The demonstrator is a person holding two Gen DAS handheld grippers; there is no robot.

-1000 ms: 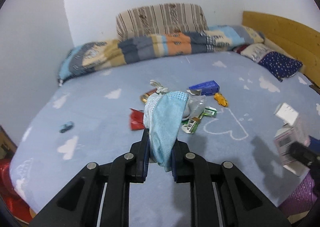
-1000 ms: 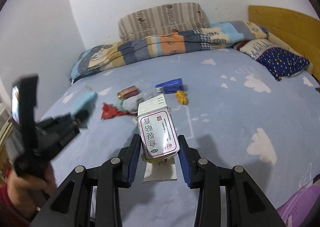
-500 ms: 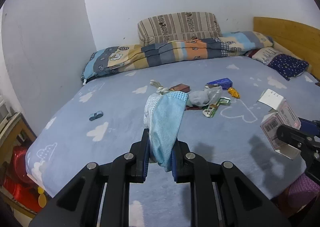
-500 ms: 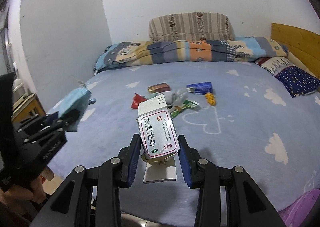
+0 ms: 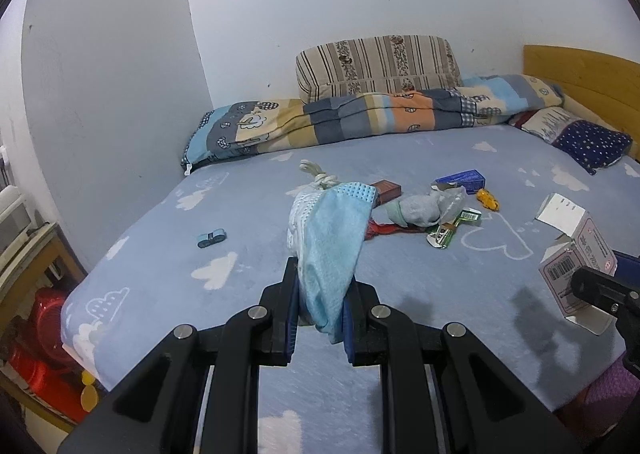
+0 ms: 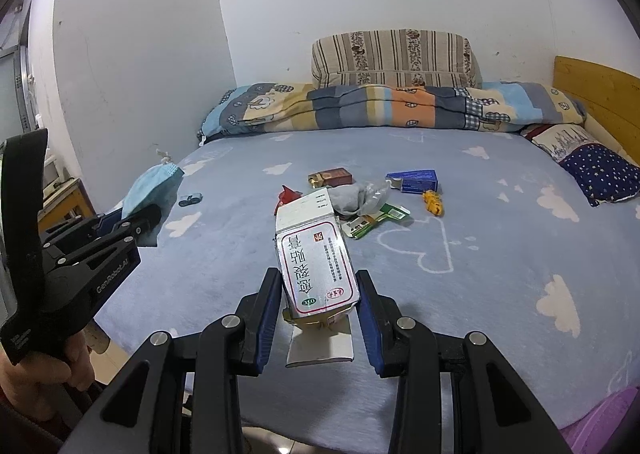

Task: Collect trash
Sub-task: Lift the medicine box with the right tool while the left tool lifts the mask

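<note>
Left wrist view: your left gripper (image 5: 320, 314) pinches the blue face mask (image 5: 330, 242) tight, above the bed (image 5: 400, 286). Right wrist view: your right gripper (image 6: 320, 306) clamps the medicine box (image 6: 316, 262), wrappers (image 6: 372, 220) scattered beyond.

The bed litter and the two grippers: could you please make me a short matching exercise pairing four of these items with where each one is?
Things:
1. face mask
2. medicine box
3. blue carton
4. small blue clip

Places:
A. on the bed, beside the yellow wrapper
B. in the right gripper
C. alone on the bed's left part
D. in the left gripper

Pairs: 1-D, 2-B, 3-A, 4-C
</note>
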